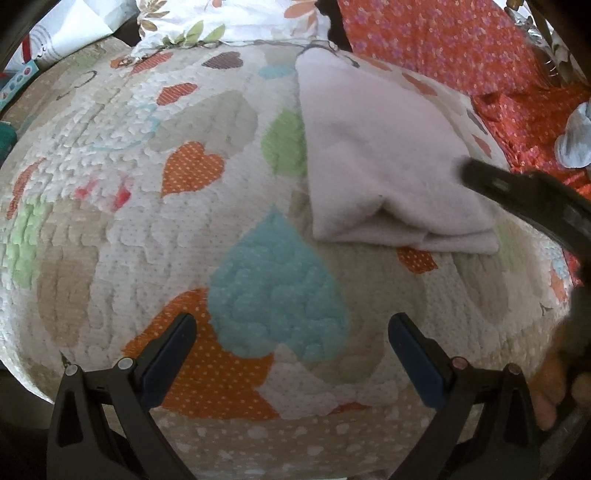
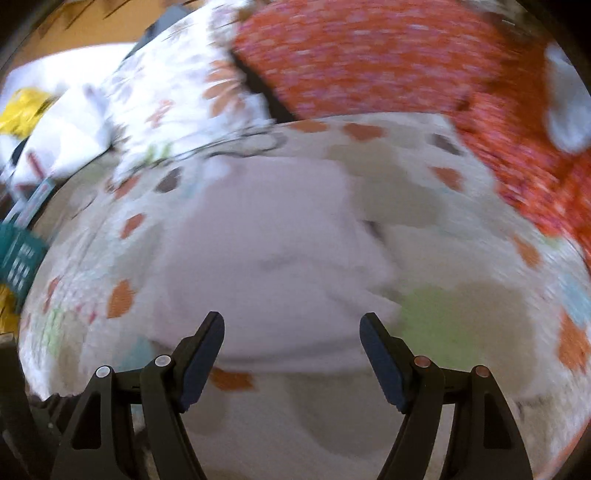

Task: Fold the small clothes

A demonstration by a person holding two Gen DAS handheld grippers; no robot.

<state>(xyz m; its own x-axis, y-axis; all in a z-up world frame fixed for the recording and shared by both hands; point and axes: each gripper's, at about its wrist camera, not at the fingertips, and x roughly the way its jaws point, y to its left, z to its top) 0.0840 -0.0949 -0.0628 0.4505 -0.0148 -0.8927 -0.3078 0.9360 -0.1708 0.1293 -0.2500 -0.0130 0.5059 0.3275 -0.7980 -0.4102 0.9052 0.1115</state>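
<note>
A pale pink folded garment (image 1: 384, 162) lies on a quilted bedspread with coloured hearts (image 1: 184, 229). My left gripper (image 1: 291, 325) is open and empty, hovering over a blue heart to the near left of the garment. My right gripper (image 2: 291, 325) is open and empty, just above the garment's near edge (image 2: 280, 258); that view is motion-blurred. One dark finger of the right gripper (image 1: 517, 195) shows in the left wrist view, over the garment's right side.
An orange flowered cloth (image 1: 461, 40) lies at the back right, with a grey-white small item (image 1: 576, 140) on it. A white leaf-print pillow (image 1: 221, 18) sits at the back. A teal basket (image 2: 18, 258) and yellow item (image 2: 22, 107) are at the left.
</note>
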